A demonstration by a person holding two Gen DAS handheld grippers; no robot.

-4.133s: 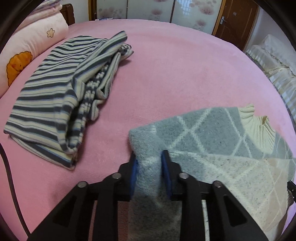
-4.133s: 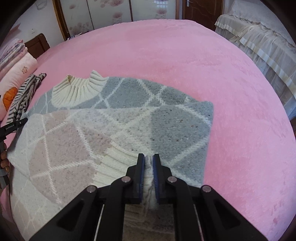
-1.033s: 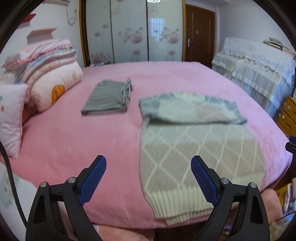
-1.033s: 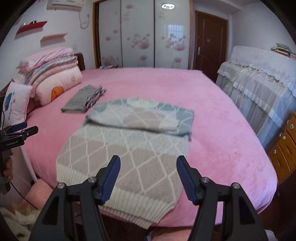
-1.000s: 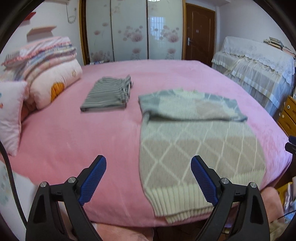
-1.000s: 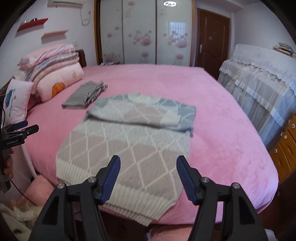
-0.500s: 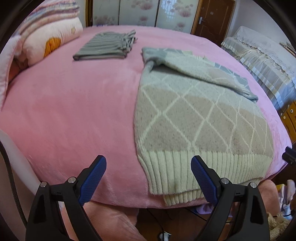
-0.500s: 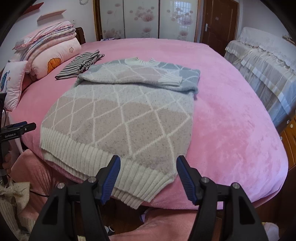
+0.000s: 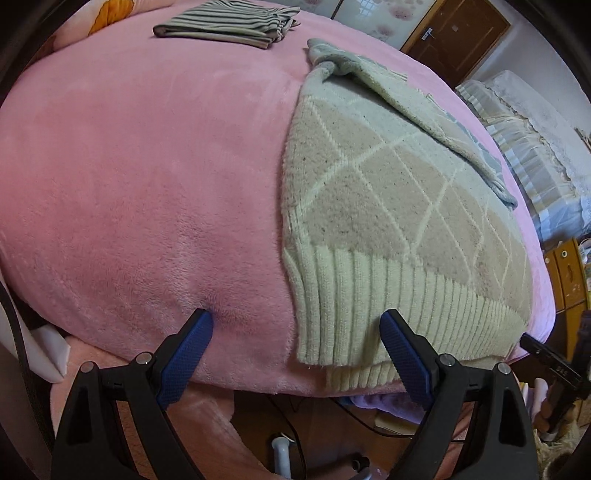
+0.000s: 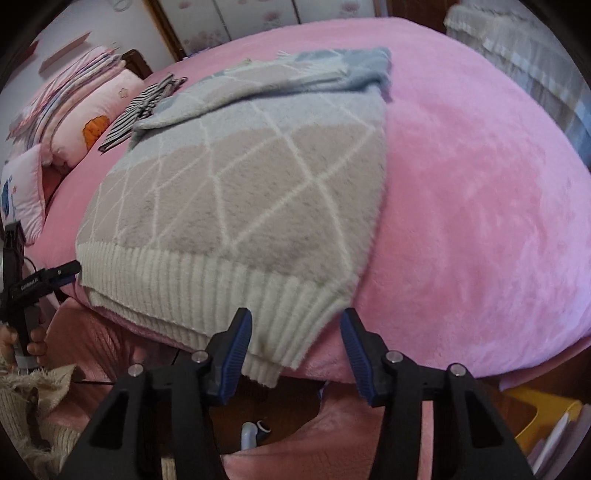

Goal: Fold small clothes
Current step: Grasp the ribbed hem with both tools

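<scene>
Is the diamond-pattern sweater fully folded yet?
Partly: the sweater has its sleeves folded across the chest, body still spread flat.

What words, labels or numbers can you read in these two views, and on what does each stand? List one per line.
White lettering on the left gripper body, seen in the right wrist view: too blurred to read.
Small marks on the right gripper, seen in the left wrist view: too small to read.
Sweater: no text visible.

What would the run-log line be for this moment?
stage: reach for sweater hem | left gripper: open, straddling hem corner | right gripper: closing, hem corner between jaws, not pinched | striped garment: folded on bed
</scene>
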